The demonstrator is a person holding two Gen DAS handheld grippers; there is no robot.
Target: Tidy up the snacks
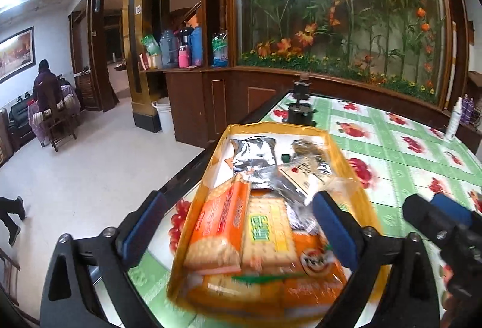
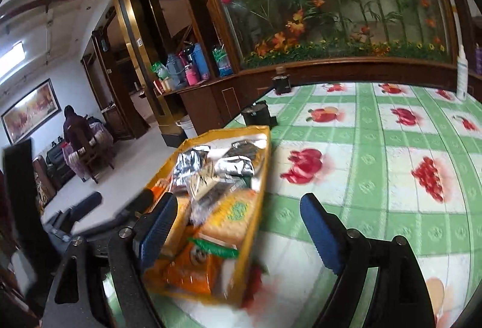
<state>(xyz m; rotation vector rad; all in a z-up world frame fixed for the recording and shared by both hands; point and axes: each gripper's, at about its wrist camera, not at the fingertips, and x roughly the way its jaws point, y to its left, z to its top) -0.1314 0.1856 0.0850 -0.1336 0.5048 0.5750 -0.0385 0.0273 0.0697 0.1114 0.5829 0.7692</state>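
A yellow-rimmed cardboard box (image 1: pixel 345 156) sits at the table's left edge and holds several snacks: orange cracker packs (image 1: pixel 221 225), a yellow-green cracker pack (image 1: pixel 268 233) and silver foil packets (image 1: pixel 256 159). My left gripper (image 1: pixel 238 228) is open and hovers over the box, its fingers wide on either side of the cracker packs. My right gripper (image 2: pixel 241 225) is open and empty, just right of the box (image 2: pixel 256 207), its left finger (image 2: pixel 156 231) over the box's contents. It also shows in the left wrist view (image 1: pixel 436 219) at the right.
The table wears a green checked cloth with red fruit prints (image 2: pixel 376 162). A black stand (image 1: pixel 301 109) and a dark jar (image 2: pixel 281 83) stand at the far edge. A white spray bottle (image 2: pixel 462 77) stands at the back right. The floor drops off left of the box.
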